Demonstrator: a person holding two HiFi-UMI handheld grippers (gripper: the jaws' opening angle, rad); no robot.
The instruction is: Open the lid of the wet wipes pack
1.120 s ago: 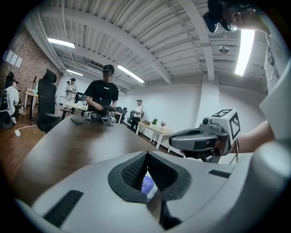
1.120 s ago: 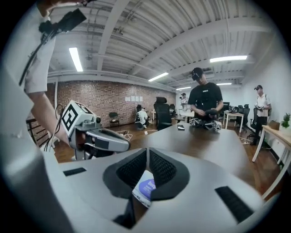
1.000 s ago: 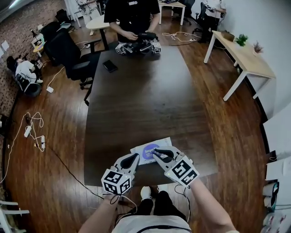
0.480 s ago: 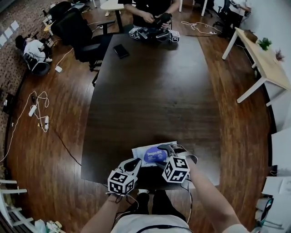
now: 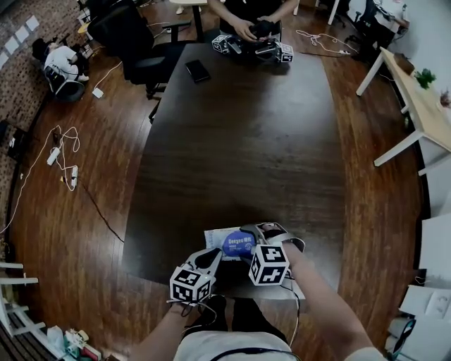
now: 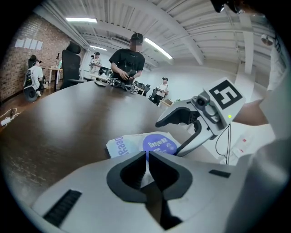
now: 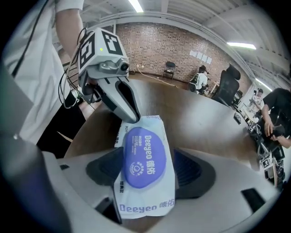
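The wet wipes pack (image 5: 227,244) is a white pouch with a purple oval lid (image 7: 144,153) that lies flat and closed. It rests on the dark table (image 5: 239,141) by the near edge. My right gripper (image 5: 262,231) points steeply down over the pack (image 7: 146,200). Its jaws are opening wide, with the pack between them and the right pad standing off it. My left gripper (image 6: 148,154) is shut, its tips at the pack's (image 6: 136,143) near left corner. Whether they pinch the edge, I cannot tell. In the right gripper view the left gripper (image 7: 132,116) touches the pouch's far end.
At the table's far end a person (image 5: 250,10) handles another pair of grippers (image 5: 257,46). A black flat object (image 5: 198,70) lies near them. A black office chair (image 5: 134,39) stands at the left. White paper (image 5: 297,288) lies by my right arm at the table's edge.
Both grippers have come down onto the pack. The right one has rolled over and its jaws have gone from nearly shut to wide apart around the pack.
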